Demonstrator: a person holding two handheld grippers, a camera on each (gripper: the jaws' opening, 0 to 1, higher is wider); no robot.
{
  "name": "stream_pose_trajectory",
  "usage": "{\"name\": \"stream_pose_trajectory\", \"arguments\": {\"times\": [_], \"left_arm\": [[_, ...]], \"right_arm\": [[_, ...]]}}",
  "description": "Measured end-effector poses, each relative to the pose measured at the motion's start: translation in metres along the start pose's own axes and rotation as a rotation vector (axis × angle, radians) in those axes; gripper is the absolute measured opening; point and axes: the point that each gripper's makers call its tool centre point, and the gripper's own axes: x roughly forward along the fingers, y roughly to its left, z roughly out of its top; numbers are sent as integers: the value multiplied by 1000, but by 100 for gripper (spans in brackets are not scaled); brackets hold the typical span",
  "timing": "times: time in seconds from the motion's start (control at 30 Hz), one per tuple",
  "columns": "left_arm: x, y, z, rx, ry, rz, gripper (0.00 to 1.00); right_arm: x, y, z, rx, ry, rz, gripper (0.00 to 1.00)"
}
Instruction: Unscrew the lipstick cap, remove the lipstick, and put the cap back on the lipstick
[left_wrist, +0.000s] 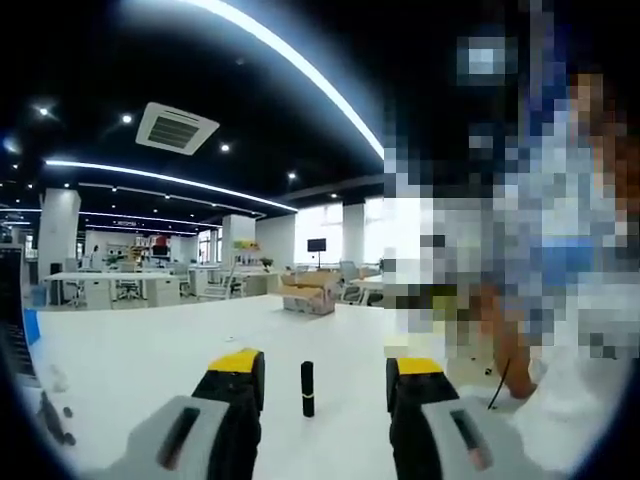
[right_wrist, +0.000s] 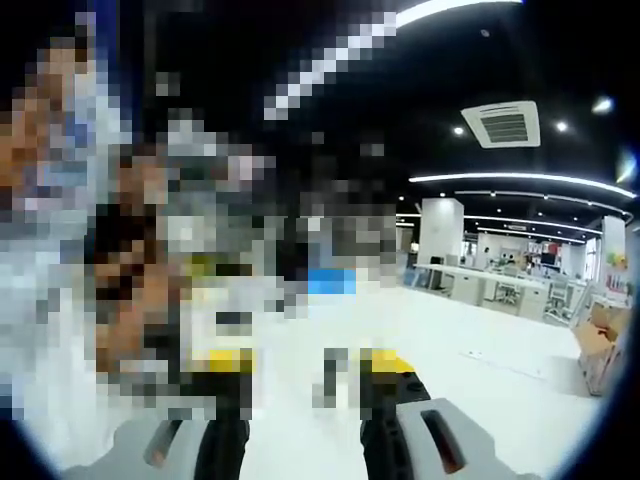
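The left tool (left_wrist: 325, 375) is hanging low over the white tabletop (left_wrist: 150, 360) with its two jaws spread wide and nothing between them. The lipstick (left_wrist: 308, 389) is standing upright on the tabletop just ahead of this tool, in line with the gap between the jaws and a little closer to the left jaw. Its cap looks like it is still on, so the unscrewing is not yet done.

The right tool (right_wrist: 305, 375) is also sitting low over the tabletop. Its jaws are apart too, and they seem to be holding nothing, though a blurry patch is covering the space just ahead of them, so that is hard to be sure of.

The lipstick is thin and tall. If one jaw is bumping it before the other, it may be tipping over and rolling away. If the left tool is squeezing too high, on the cap alone, the bottom part may be spinning along and the cap will not be coming loose.

Farther out, past both tools, a big office with desks (left_wrist: 110, 285) is showing.
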Motion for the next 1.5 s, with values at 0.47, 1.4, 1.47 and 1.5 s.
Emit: {"name": "stream_pose_trajectory", "arguments": {"times": [0.47, 1.4, 1.47, 1.5], "left_arm": [[3, 0, -3, 0, 8, 0, 51], [4, -4, -1, 2, 2, -12, 51], [4, -3, -2, 3, 6, -8, 51], [4, -3, -3, 4, 7, -7, 51]], "right_arm": [[23, -9, -10, 57, -18, -8, 38], [120, -24, -85, 94, 121, 74, 41], [127, -24, -92, 95, 143, 80, 41], [130, -24, -94, 93, 152, 84, 41]]}}
